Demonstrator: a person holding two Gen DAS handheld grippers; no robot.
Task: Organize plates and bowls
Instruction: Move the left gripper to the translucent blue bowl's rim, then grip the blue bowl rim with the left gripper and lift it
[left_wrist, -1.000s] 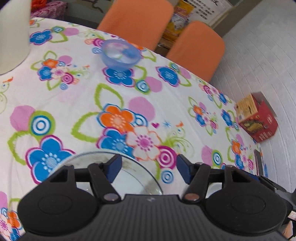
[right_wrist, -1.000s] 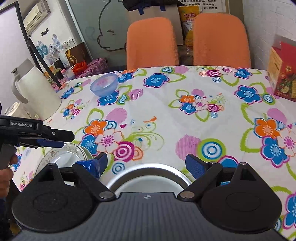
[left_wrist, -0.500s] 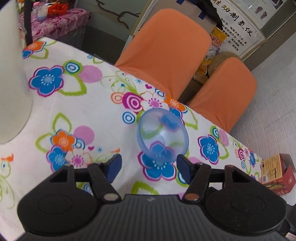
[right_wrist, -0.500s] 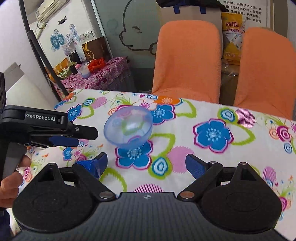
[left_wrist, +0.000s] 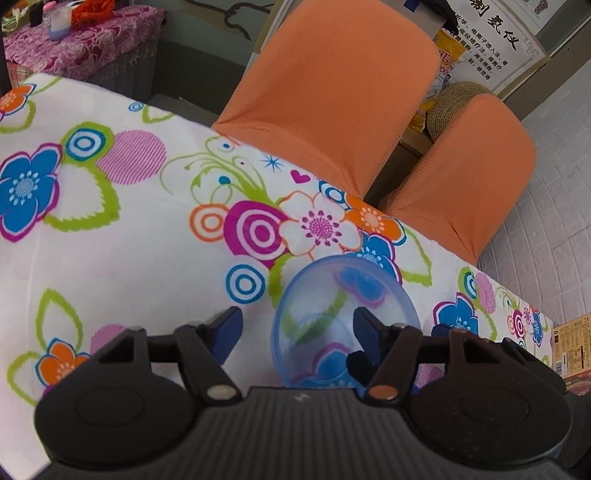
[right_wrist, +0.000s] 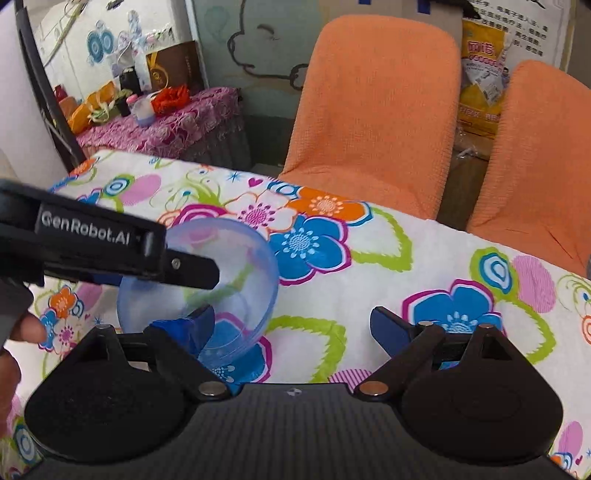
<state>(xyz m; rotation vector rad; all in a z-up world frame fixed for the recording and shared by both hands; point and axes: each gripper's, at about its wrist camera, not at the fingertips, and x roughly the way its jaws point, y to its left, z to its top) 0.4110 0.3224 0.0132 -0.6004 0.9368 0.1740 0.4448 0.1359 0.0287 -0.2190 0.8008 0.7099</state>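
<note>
A translucent blue bowl (left_wrist: 343, 295) stands upright on the flowered tablecloth (left_wrist: 129, 266) near the table's far edge. My left gripper (left_wrist: 297, 326) is open; the bowl's left rim lies between its fingers, with the right finger (left_wrist: 369, 325) over the bowl's inside. In the right wrist view the same bowl (right_wrist: 243, 258) sits at the left. The left gripper (right_wrist: 184, 273) reaches in from the left, with one finger inside the bowl. My right gripper (right_wrist: 291, 325) is open, its left finger (right_wrist: 192, 325) at the bowl's near wall and the bowl's right side between the fingers.
Two orange chairs (right_wrist: 376, 103) (right_wrist: 535, 147) stand just beyond the far table edge (right_wrist: 406, 214). A pink-covered side table (right_wrist: 166, 122) with clutter is at the back left. A cardboard box (left_wrist: 570, 347) lies on the floor at the right. A hand (right_wrist: 18, 332) holds the left gripper.
Both grippers moved forward across the table and closed in on the blue bowl. The plate and metal bowl seen earlier have dropped out of view. Both grippers stayed open.
</note>
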